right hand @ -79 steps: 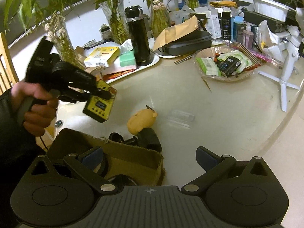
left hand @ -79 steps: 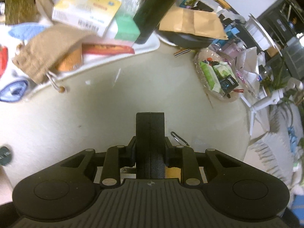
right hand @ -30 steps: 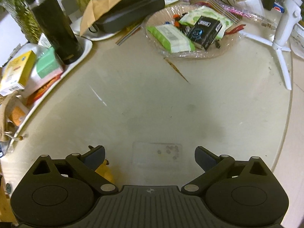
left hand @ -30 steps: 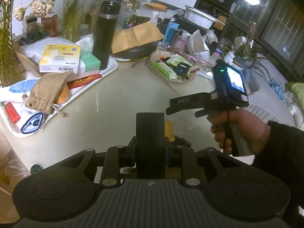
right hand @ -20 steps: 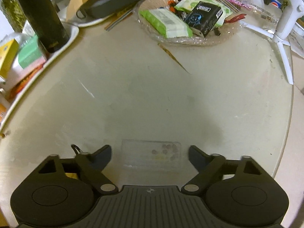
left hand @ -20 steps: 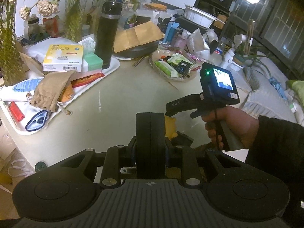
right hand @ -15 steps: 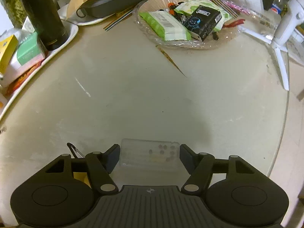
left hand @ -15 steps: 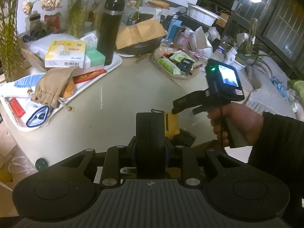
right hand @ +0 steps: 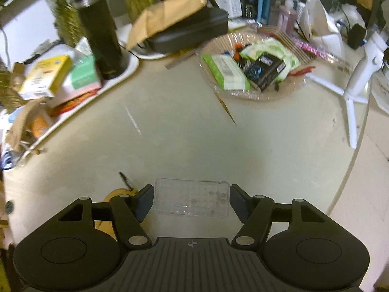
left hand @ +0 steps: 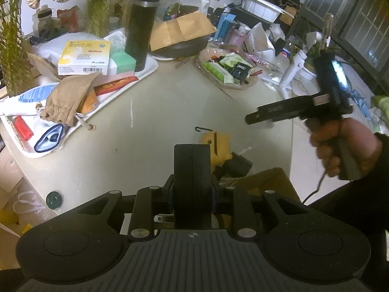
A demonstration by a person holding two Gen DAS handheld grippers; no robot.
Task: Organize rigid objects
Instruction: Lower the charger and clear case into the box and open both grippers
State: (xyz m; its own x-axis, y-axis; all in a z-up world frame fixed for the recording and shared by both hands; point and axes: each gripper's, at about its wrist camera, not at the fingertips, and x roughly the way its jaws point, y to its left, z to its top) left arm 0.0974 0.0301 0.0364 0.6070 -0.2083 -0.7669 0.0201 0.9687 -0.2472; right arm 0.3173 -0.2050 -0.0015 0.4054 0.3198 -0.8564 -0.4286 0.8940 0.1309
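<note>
A clear plastic case [right hand: 192, 198] sits between the fingers of my right gripper [right hand: 192, 200], whose jaws stand close at both its ends; the view is blurred. The right gripper also shows in the left wrist view [left hand: 257, 119], raised above the table. My left gripper [left hand: 192, 149] is shut and empty, above a brown cardboard box [left hand: 265, 182]. A yellow duck toy [left hand: 217, 143] with a clip lies on the table ahead of it, next to a black object [left hand: 239, 164]. The toy shows in the right wrist view [right hand: 114, 194] too.
A white tray [left hand: 150, 69] holds a black flask [left hand: 142, 24], boxes and a cloth pouch [left hand: 66, 99]. A bowl of packets [right hand: 252, 70] and a white tripod [right hand: 352, 97] stand on the right. A black case [right hand: 189, 34] lies at the back.
My right gripper has narrowed around the clear case and risen from the table with it. My left gripper has stayed shut and drawn back over the box.
</note>
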